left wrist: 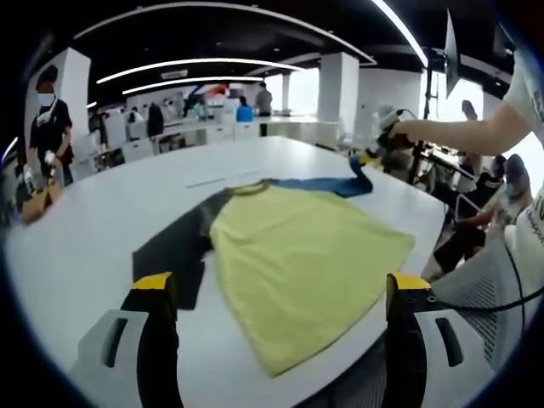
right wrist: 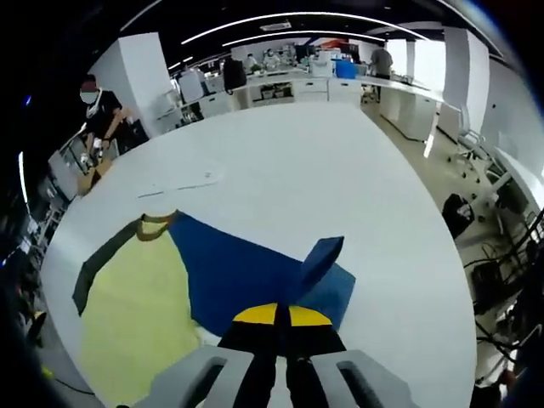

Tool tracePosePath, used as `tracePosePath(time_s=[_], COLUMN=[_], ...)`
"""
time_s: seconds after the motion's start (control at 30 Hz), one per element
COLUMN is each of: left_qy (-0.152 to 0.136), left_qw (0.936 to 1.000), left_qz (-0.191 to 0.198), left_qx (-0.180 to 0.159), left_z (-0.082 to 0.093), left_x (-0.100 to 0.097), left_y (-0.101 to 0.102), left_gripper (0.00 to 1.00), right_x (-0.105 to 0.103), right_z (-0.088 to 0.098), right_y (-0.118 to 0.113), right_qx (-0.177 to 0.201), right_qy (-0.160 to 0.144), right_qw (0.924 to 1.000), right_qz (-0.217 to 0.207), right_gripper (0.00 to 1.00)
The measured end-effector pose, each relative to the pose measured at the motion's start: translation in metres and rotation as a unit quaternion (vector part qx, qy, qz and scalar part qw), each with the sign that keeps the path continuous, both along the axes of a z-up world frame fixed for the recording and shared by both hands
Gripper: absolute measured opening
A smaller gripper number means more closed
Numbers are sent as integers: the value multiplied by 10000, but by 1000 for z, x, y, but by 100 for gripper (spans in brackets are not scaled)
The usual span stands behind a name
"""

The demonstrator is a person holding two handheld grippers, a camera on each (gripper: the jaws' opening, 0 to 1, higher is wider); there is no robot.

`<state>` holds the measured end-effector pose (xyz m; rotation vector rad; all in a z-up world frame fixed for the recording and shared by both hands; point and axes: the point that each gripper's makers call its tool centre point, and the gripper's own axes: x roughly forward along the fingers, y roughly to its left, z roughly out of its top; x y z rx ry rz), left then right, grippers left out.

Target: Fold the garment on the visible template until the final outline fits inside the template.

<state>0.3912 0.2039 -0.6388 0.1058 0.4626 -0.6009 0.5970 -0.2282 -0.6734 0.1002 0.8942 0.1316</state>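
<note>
A: Where is the garment [left wrist: 297, 255]?

B: Spread on the white table [left wrist: 102, 221], yellow body flat, dark sleeve lying out to one side.

A: And the right gripper [right wrist: 281, 319]?

B: Jaws pressed together on the blue sleeve [right wrist: 314, 263], which it lifts (its tip stands clear of the table).

A: The left gripper [left wrist: 280, 285]?

B: Jaws wide apart, holding nothing, above the near hem.

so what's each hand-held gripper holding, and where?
Right hand-held gripper pinches the T-shirt's blue sleeve, lifting it. Left hand-held gripper is open, holding nothing.
</note>
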Motion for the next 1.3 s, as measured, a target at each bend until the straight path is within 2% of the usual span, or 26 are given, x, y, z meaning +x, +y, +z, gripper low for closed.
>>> tracePosePath(time_s=[0.2,1.3], left_qy=[7,79], left_qw=[10000,9997], left_qz=[-66,-214], left_qx=[13,77], left_z=[-2,-7], left_x=[1,1], left_y=[-3,-5], left_gripper=[99,99], right_x=[3,20], right_z=[2,13], right_y=[21,101], right_qx=[-19,63], right_qy=[-32,-148], right_qw=[9998,9959], right_qz=[194,890], right_gripper=[0,0])
